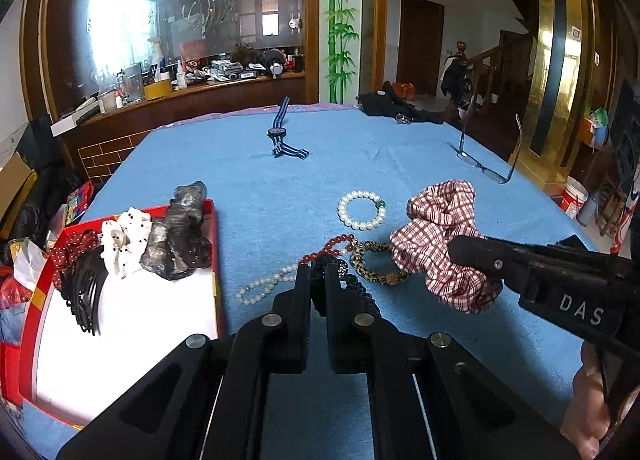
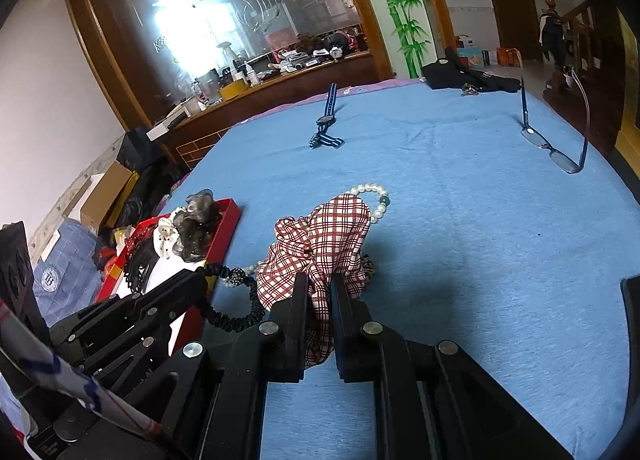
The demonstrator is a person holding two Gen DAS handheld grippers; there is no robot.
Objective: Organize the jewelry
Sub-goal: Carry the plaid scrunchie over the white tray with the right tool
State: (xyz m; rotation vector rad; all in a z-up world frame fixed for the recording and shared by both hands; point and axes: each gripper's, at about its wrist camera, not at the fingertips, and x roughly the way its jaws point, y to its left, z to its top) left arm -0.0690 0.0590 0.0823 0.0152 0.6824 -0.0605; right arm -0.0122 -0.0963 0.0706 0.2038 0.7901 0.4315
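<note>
My left gripper (image 1: pixel 318 268) is shut on a black beaded hair tie (image 1: pixel 360 292), which also shows in the right wrist view (image 2: pixel 236 318), held next to the red tray (image 1: pixel 214 244). My right gripper (image 2: pixel 320 280) is shut on a red plaid scrunchie (image 2: pixel 320 244) and holds it above the blue cloth; it also shows in the left wrist view (image 1: pixel 444 236). The tray holds a grey scrunchie (image 1: pixel 180 236), a white dotted scrunchie (image 1: pixel 124 240) and a black comb headband (image 1: pixel 84 296). A white pearl bracelet (image 1: pixel 362 210), a leopard bracelet (image 1: pixel 374 262), a red bead bracelet (image 1: pixel 334 246) and a pearl strand (image 1: pixel 260 288) lie on the cloth.
A striped watch (image 1: pixel 280 132) lies at the far middle of the blue cloth (image 1: pixel 280 180). Glasses (image 1: pixel 484 164) stand at the right edge. Black clothing (image 1: pixel 396 102) lies at the far right. A cluttered wooden counter (image 1: pixel 180 88) stands behind the table.
</note>
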